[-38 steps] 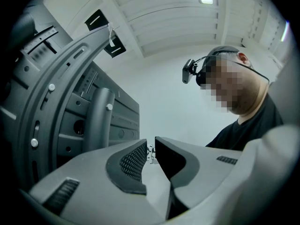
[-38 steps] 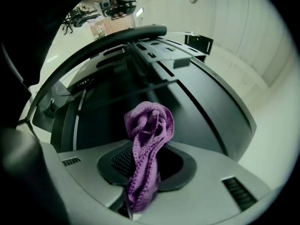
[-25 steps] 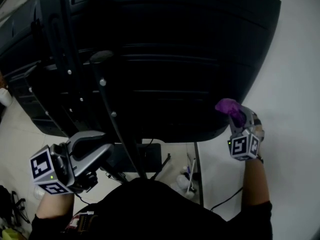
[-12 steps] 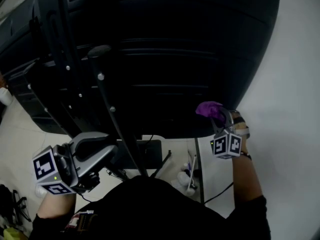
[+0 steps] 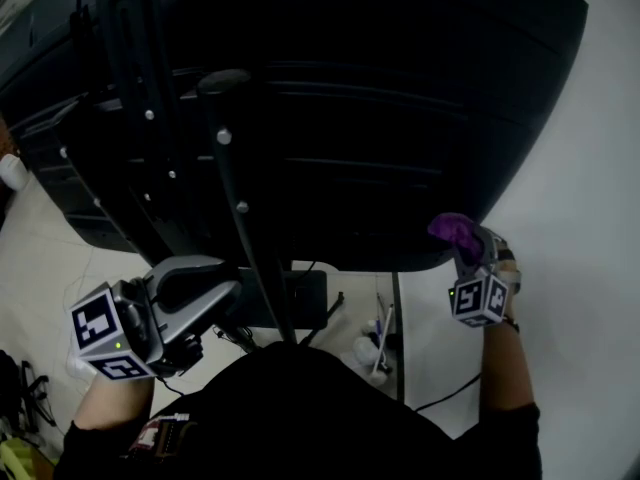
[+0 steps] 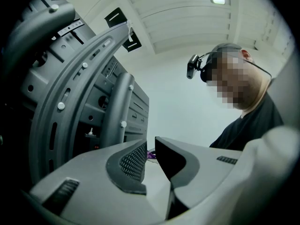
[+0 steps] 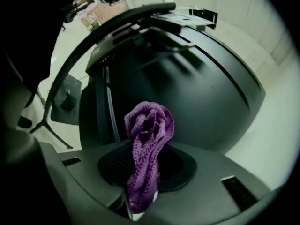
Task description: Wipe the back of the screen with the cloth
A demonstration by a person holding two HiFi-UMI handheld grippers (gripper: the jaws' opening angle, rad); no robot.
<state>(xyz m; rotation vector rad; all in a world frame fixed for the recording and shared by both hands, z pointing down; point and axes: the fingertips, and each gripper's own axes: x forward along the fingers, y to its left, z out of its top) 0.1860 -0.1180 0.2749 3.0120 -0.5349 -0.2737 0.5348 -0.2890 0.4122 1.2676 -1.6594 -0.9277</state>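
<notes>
The black ribbed back of the screen (image 5: 380,118) fills the upper head view and bulges ahead in the right gripper view (image 7: 197,78). A purple cloth (image 5: 452,228) is bunched in my right gripper (image 5: 466,246), which is shut on it at the screen's lower right edge. In the right gripper view the cloth (image 7: 147,125) stands up between the jaws of that gripper (image 7: 145,172), close to the casing. My left gripper (image 5: 222,290) hangs below the screen beside the curved stand arm (image 5: 240,198). Its jaws (image 6: 150,149) show a narrow gap with nothing in it.
Grey stand bars with screws (image 6: 70,97) run close along the left gripper's left side. A dark box (image 5: 300,303), cables and small bottles (image 5: 372,353) lie below the screen. A white wall (image 5: 590,218) is at the right. A person in a dark top (image 6: 253,125) is nearby.
My right gripper swept the cloth left along the screen's lower edge, then back to the right. The left gripper has stayed nearly still.
</notes>
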